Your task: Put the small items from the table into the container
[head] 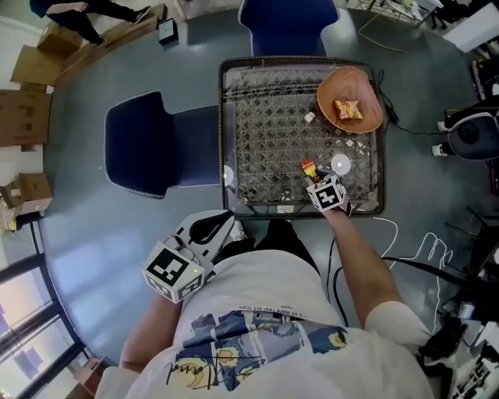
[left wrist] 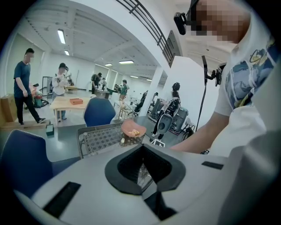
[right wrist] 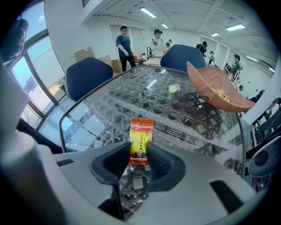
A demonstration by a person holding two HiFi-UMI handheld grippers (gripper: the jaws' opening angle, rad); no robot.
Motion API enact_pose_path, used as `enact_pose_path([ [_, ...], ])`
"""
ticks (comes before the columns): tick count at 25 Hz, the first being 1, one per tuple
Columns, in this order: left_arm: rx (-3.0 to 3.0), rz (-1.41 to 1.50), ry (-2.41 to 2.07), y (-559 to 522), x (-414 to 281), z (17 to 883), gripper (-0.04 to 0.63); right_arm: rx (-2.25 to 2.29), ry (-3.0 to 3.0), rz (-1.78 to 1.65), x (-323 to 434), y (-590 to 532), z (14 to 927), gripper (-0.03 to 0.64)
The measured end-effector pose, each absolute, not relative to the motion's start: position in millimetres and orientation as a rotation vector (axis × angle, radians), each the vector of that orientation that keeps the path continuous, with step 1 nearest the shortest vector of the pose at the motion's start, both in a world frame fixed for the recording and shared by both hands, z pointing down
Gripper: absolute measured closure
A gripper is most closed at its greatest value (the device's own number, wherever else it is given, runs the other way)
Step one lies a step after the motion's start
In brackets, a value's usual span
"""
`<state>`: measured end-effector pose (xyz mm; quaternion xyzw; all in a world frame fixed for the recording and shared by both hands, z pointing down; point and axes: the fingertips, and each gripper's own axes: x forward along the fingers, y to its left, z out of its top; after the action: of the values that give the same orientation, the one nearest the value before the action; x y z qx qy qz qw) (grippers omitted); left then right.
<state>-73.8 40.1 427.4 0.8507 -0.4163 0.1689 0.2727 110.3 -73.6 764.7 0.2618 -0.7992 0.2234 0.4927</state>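
Observation:
An orange-and-yellow snack sachet (right wrist: 141,132) stands upright on the glass table, with my right gripper (right wrist: 139,150) shut on its lower half. In the head view the sachet (head: 309,168) is near the table's front edge, just ahead of the right gripper (head: 313,179). The orange bowl (head: 360,84) sits at the far right corner with a yellow packet inside; in the right gripper view the bowl (right wrist: 210,85) is tilted at the right. My left gripper (head: 224,224) hangs off the table's front left, jaws shut and empty, its fingertips together (left wrist: 143,147).
The glass-topped woven table has a metal rim (head: 224,132). A white disc (head: 341,164), a small pale item (head: 309,118) and other bits lie near the bowl. Blue chairs stand at the left (head: 148,144) and far side (head: 288,23). Cables run on the floor at the right (head: 421,249).

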Motion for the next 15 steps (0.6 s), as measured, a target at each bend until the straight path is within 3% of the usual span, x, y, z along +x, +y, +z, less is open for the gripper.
enact_pose_path([
  [15,2.38,0.429,-1.003,-1.9,-19.9,424.0,0.586,0.723,-2.081,0.479,141.2,-137.8,668.5,0.493],
])
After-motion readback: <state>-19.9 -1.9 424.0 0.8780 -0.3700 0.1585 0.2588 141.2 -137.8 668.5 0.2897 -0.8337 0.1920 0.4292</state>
